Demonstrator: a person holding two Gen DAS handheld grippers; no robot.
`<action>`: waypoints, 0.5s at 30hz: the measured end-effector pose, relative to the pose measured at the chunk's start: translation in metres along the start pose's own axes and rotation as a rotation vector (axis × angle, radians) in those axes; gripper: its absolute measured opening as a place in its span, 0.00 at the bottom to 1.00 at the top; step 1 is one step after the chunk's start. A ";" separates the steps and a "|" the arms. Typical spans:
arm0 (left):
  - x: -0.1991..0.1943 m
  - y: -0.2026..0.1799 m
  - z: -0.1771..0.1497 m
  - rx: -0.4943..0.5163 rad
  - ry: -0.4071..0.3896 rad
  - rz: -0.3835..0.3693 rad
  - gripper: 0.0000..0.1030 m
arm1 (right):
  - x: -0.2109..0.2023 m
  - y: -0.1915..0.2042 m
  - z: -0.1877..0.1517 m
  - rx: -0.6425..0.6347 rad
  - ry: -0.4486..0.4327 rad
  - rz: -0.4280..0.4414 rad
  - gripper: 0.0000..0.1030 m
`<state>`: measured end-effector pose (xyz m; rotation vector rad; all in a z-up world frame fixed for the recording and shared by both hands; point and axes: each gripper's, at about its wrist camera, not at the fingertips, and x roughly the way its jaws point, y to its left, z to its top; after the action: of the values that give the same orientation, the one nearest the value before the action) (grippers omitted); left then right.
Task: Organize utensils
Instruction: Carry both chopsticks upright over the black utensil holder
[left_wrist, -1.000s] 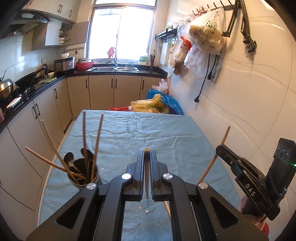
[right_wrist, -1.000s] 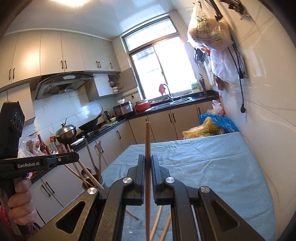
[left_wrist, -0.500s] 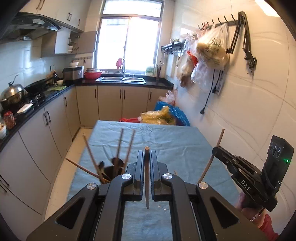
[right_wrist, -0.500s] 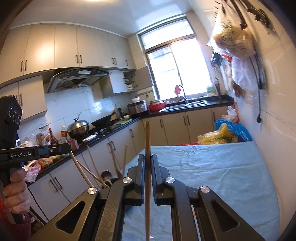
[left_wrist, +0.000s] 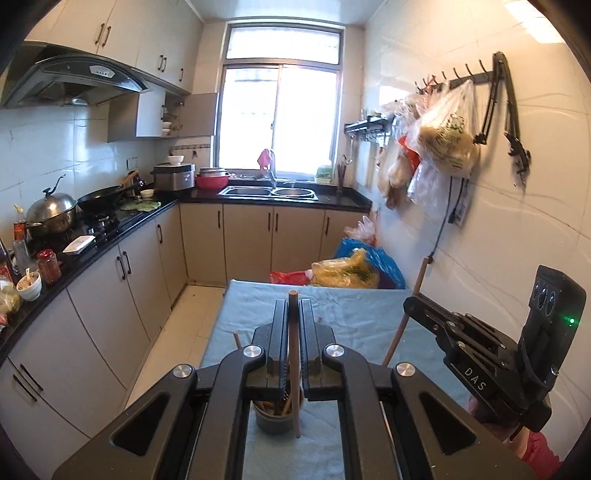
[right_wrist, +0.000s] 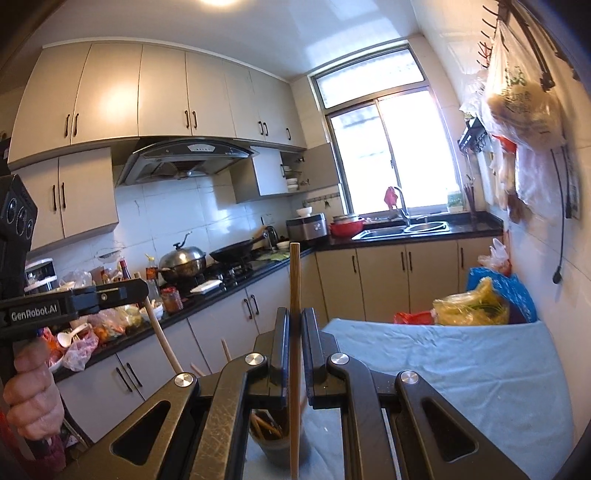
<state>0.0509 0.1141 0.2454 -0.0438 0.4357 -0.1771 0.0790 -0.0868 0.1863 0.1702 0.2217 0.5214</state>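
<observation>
My left gripper (left_wrist: 293, 306) is shut on a wooden chopstick (left_wrist: 293, 365) held upright, its lower end beside the rim of a dark utensil cup (left_wrist: 275, 419) that holds several chopsticks. My right gripper (right_wrist: 294, 314) is shut on another upright wooden chopstick (right_wrist: 294, 332), its lower end in front of the same cup (right_wrist: 273, 439). The right gripper (left_wrist: 417, 308) shows in the left wrist view with its chopstick (left_wrist: 406, 314); the left gripper (right_wrist: 138, 288) shows in the right wrist view with its chopstick (right_wrist: 162, 339).
The cup stands on a table with a blue-grey cloth (left_wrist: 351, 314) (right_wrist: 461, 362). Plastic bags (left_wrist: 351, 273) lie past the far edge. A white tiled wall (left_wrist: 517, 221) runs along the right, and counter cabinets (left_wrist: 110, 295) along the left.
Both grippers have risen and drawn in over the cup. The cup, earlier to the left and ahead, now sits directly below the fingers in both views.
</observation>
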 end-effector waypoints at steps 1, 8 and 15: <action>0.004 0.004 0.003 -0.011 0.001 -0.002 0.05 | 0.005 0.002 0.003 0.005 -0.006 0.002 0.07; 0.027 0.025 0.010 -0.059 -0.001 0.019 0.05 | 0.040 0.014 0.012 0.016 -0.034 -0.004 0.07; 0.052 0.038 0.005 -0.087 0.036 0.007 0.05 | 0.077 0.016 0.001 0.028 -0.001 -0.009 0.07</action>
<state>0.1053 0.1418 0.2253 -0.1244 0.4791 -0.1522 0.1366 -0.0342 0.1776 0.1963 0.2291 0.5090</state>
